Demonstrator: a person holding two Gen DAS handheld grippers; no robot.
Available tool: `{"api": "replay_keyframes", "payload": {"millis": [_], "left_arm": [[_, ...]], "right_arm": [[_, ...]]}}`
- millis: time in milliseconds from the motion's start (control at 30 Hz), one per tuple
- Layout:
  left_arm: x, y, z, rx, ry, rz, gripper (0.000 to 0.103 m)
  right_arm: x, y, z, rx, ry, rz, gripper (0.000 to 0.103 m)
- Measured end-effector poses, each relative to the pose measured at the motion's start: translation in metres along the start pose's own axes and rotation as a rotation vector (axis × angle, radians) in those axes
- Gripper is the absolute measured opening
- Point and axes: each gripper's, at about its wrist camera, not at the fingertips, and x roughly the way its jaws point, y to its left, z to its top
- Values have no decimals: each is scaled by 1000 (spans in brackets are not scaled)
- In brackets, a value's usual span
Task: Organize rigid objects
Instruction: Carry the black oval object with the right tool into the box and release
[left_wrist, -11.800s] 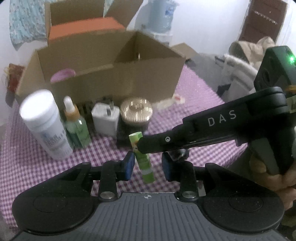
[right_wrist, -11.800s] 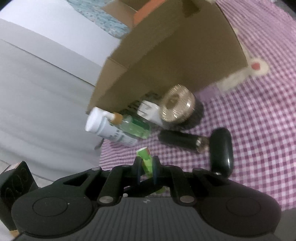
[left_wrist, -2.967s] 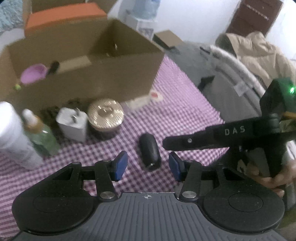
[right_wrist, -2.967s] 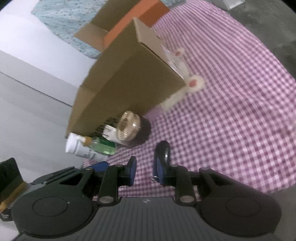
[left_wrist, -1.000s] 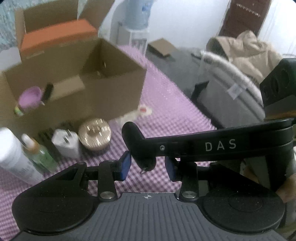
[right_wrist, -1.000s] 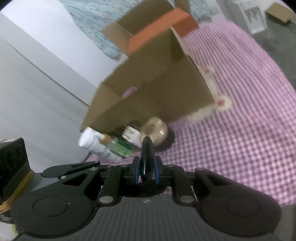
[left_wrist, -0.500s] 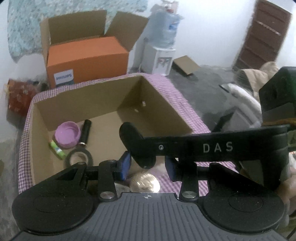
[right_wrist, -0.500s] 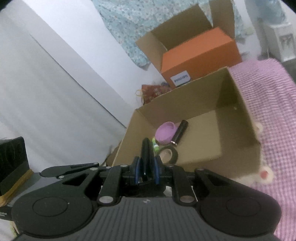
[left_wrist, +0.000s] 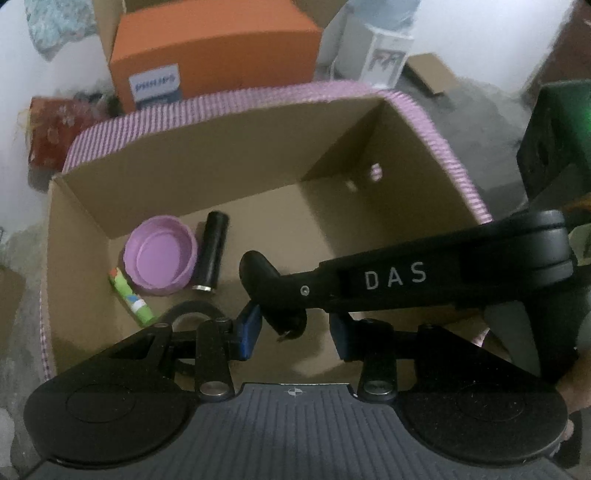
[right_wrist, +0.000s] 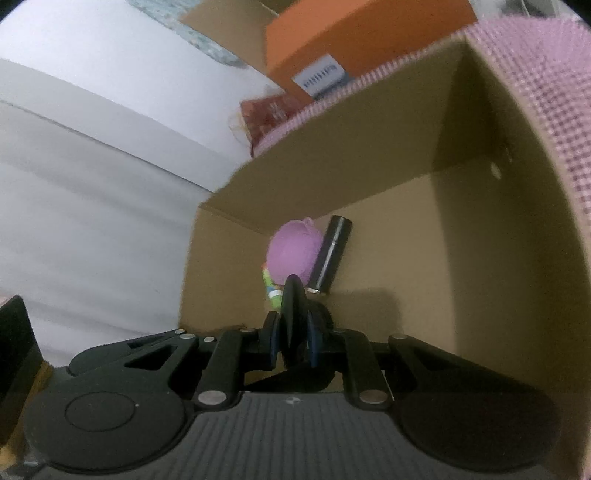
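Observation:
My right gripper (right_wrist: 291, 339) is shut on a black oval case (right_wrist: 292, 295), held edge-on above the floor of the open cardboard box (left_wrist: 221, 155). In the left wrist view the right gripper (left_wrist: 280, 295) reaches in from the right with the case (left_wrist: 255, 269) at its tip. My left gripper (left_wrist: 295, 332) stands open around the case's lower end, with a gap on the right side. Down in the box lie a purple lid (left_wrist: 159, 258), a black cylinder (left_wrist: 212, 254), a green stick (left_wrist: 129, 295) and a dark tape roll (left_wrist: 192, 312).
An orange Philips box (left_wrist: 214, 48) sits inside an open carton behind the cardboard box. A red bag (left_wrist: 51, 133) lies at the back left. Pink checked cloth (left_wrist: 454, 162) shows around the box's far and right rims. The box's right half is bare cardboard.
Both grippers, with the case, have moved from over the table items in front of the box to above its inside. The views now tilt down onto the box floor.

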Motion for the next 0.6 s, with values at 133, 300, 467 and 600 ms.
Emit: {"api": "replay_keyframes", "payload": {"millis": [133, 300, 467, 600], "left_arm": [[14, 3, 4, -10, 34, 39, 39], [15, 3, 6, -18, 48, 49, 40], [9, 1, 5, -14, 34, 53, 40], [-1, -2, 3, -13, 12, 55, 40]], "right_arm": [[18, -8, 8, 38, 44, -23, 18], [29, -15, 9, 71, 81, -37, 19], [31, -16, 15, 81, 65, -40, 19], [27, -17, 15, 88, 46, -35, 19]]}}
